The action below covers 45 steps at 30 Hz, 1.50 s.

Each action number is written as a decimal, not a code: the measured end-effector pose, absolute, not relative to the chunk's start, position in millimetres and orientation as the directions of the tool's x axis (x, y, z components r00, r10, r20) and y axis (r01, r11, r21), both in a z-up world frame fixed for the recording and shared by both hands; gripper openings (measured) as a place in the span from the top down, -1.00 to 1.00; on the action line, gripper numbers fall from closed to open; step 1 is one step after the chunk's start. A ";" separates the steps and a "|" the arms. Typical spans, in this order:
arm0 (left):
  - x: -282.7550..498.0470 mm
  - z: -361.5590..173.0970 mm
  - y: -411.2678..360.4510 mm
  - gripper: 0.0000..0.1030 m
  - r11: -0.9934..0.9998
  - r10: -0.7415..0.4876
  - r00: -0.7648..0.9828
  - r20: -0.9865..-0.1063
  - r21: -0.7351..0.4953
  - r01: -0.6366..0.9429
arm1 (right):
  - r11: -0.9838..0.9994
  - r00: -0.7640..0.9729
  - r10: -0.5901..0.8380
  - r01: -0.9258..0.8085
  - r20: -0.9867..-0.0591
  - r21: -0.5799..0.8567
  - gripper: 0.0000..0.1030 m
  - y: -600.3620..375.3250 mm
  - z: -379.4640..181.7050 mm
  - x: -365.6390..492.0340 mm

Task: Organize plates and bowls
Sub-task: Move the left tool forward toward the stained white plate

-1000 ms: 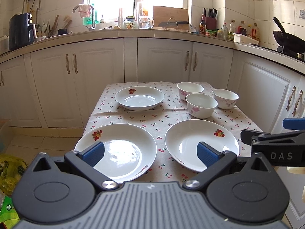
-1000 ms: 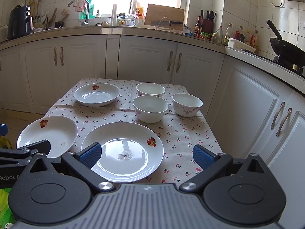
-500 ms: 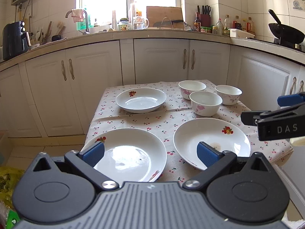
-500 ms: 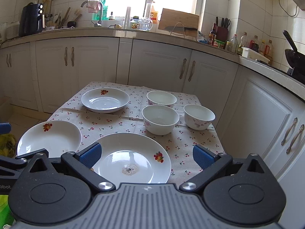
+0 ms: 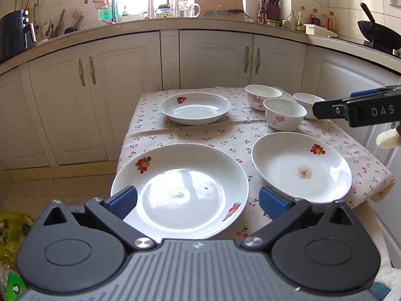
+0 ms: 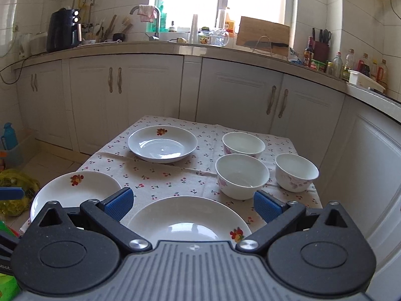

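Observation:
Three white plates with fruit prints lie on a cherry-print tablecloth: a near-left plate (image 5: 180, 190), a near-right plate (image 5: 300, 166) with a brown stain, and a far plate (image 5: 195, 107). Three white bowls with pink flowers stand at the far right: a front bowl (image 5: 284, 114), a back bowl (image 5: 262, 96) and a right bowl (image 5: 309, 105). My left gripper (image 5: 198, 200) is open and empty above the near-left plate's front. My right gripper (image 6: 191, 204) is open and empty above the near-right plate (image 6: 185, 223), and shows from the side in the left wrist view (image 5: 363, 107).
The small table (image 5: 190, 135) stands in front of white kitchen cabinets (image 5: 125, 87) under a cluttered counter. A wok (image 5: 378, 35) sits at the far right. A yellow bag (image 5: 12, 228) lies on the floor at the left. A blue bottle (image 6: 8, 135) stands by the left cabinets.
Both grippers have risen and tilted so the table sits lower in both views. The right gripper has moved forward over the near-right plate. Both stay open and empty.

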<state>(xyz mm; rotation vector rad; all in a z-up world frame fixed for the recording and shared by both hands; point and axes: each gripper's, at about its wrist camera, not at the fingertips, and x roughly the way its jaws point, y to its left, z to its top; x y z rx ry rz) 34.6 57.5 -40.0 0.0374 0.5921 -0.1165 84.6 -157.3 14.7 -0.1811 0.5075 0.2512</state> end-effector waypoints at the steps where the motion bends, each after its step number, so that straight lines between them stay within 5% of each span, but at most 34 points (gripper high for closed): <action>1: 34.9 -42.4 61.6 -0.99 0.993 -0.098 0.821 -0.562 0.000 0.118 | 0.948 0.841 0.201 -0.296 -0.503 -0.117 -1.00 -153.3 13.5 87.1; 14: 33.7 -76.6 104.2 -0.99 0.990 -0.124 0.749 -0.651 -0.028 0.140 | 0.875 0.739 0.388 -0.483 -0.551 -0.031 -1.00 -116.9 5.3 108.1; 45: 70.6 -105.6 114.6 -1.00 0.947 -0.260 0.700 -0.665 -0.032 0.321 | 0.798 0.576 0.438 -0.602 -0.690 0.004 -1.00 -73.8 -24.2 170.3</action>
